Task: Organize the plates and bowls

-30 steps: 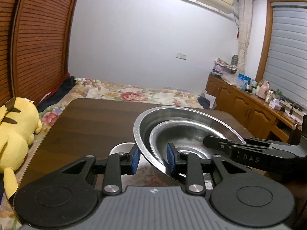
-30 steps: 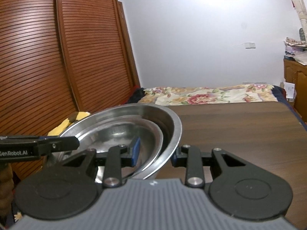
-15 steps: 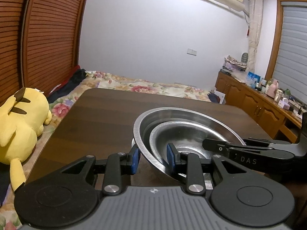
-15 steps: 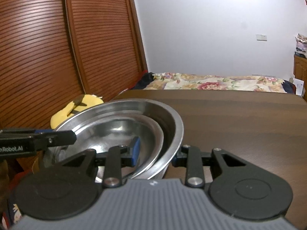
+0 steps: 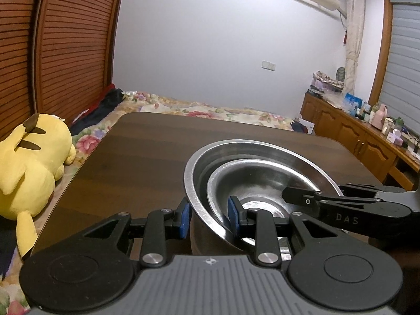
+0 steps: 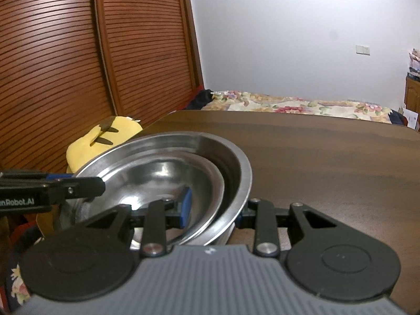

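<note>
A large steel bowl (image 5: 252,149) holds a smaller steel bowl (image 5: 262,183) nested inside it, low over the dark wooden table (image 5: 147,147). My left gripper (image 5: 210,216) is shut on the near left rims, one pad outside, one inside. My right gripper (image 6: 212,210) is shut on the opposite rims of the same bowls (image 6: 183,157); it also shows in the left wrist view (image 5: 341,204). Something round lies under the bowls, mostly hidden.
A yellow plush toy (image 5: 29,162) lies off the table's left edge on a floral bed (image 5: 199,110). Slatted wooden doors (image 6: 78,65) stand at the left. A wooden cabinet (image 5: 362,136) with bottles runs along the right wall.
Both grippers have lowered the nested bowls toward the table. More tabletop shows beyond the bowls, and the white round thing under them is now hidden.
</note>
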Tool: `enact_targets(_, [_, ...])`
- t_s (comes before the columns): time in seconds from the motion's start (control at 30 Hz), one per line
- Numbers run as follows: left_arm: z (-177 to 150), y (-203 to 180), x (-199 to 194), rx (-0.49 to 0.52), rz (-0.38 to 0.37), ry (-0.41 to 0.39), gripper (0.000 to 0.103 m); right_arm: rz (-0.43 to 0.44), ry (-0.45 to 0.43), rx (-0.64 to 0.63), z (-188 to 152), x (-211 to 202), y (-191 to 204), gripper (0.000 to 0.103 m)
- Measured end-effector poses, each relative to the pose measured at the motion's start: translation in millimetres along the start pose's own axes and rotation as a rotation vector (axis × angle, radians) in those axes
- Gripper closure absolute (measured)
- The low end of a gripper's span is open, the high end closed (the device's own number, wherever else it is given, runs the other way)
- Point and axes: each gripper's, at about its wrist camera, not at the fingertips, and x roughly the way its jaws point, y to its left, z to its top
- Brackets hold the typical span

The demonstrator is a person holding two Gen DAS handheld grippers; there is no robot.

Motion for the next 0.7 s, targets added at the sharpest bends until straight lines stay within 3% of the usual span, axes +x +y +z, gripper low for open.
enact_targets(0.23, [-3, -2, 2, -0.002, 0.003, 0.001, 0.071, 0.005, -0.001, -0.009, 1, 2, 1, 0.068])
enact_targets(0.3, [-2, -3, 1, -0.001, 0.007, -0.001, 0.071, 0.002, 0.0, -0.011, 1, 2, 2, 0.066])
enact_targets(0.33, [-2, -3, 0, -0.001, 0.01, -0.001, 0.069, 0.003, 0.0, -0.011, 1, 2, 1, 0.06])
enact_targets(0.47, [-1, -2, 0, -0.006, 0.03, -0.007, 0.056, -0.012, -0.035, -0.05, 1, -2, 5, 0.029])
enact_targets(0.57, [1, 0, -2, -0.003, 0.042, -0.018, 0.038, -0.022, -0.042, -0.059, 1, -3, 6, 0.028])
enact_targets(0.7, [5, -1, -8, 0.017, 0.06, -0.042, 0.023, -0.038, -0.045, -0.045, 0, -4, 3, 0.026])
